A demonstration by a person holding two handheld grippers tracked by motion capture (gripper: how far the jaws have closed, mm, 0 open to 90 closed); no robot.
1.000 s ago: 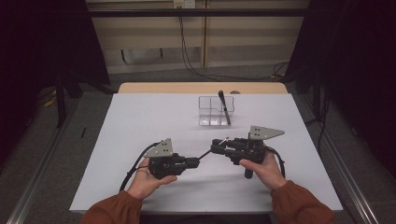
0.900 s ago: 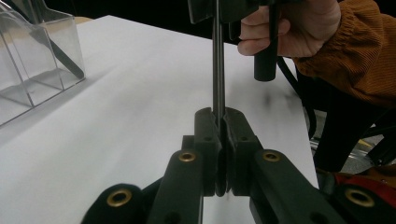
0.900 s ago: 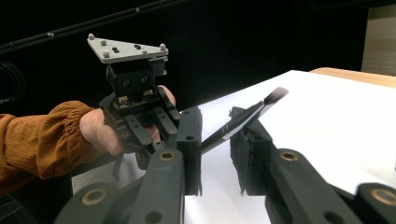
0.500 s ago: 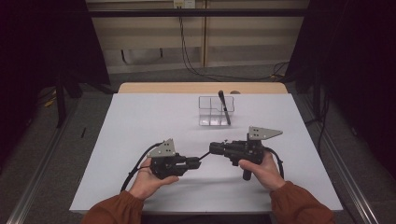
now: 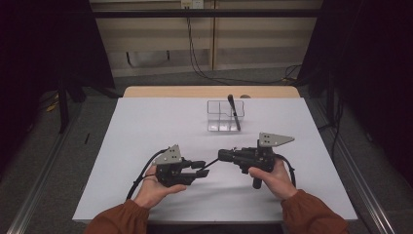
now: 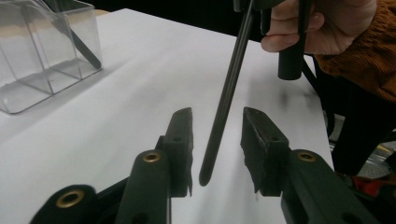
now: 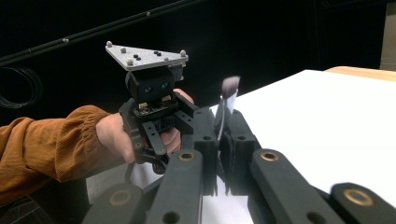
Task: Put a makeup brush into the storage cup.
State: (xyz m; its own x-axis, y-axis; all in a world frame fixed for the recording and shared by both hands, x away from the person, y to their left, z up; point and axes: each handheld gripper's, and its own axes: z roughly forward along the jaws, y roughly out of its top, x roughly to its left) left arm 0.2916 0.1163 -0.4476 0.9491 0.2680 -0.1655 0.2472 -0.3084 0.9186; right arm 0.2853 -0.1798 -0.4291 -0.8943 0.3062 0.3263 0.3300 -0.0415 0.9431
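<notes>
My left tongs are spread around the tail of a slim makeup brush, not touching it. My right tongs pinch it near the bristles. It looks light, stiff and slick, so I'd grip mid-handle.

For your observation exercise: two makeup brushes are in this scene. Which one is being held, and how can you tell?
The brush between the hands: the right tongs are shut on it, its handle tip between the open left tongs. The other brush stands in the clear box.
</notes>
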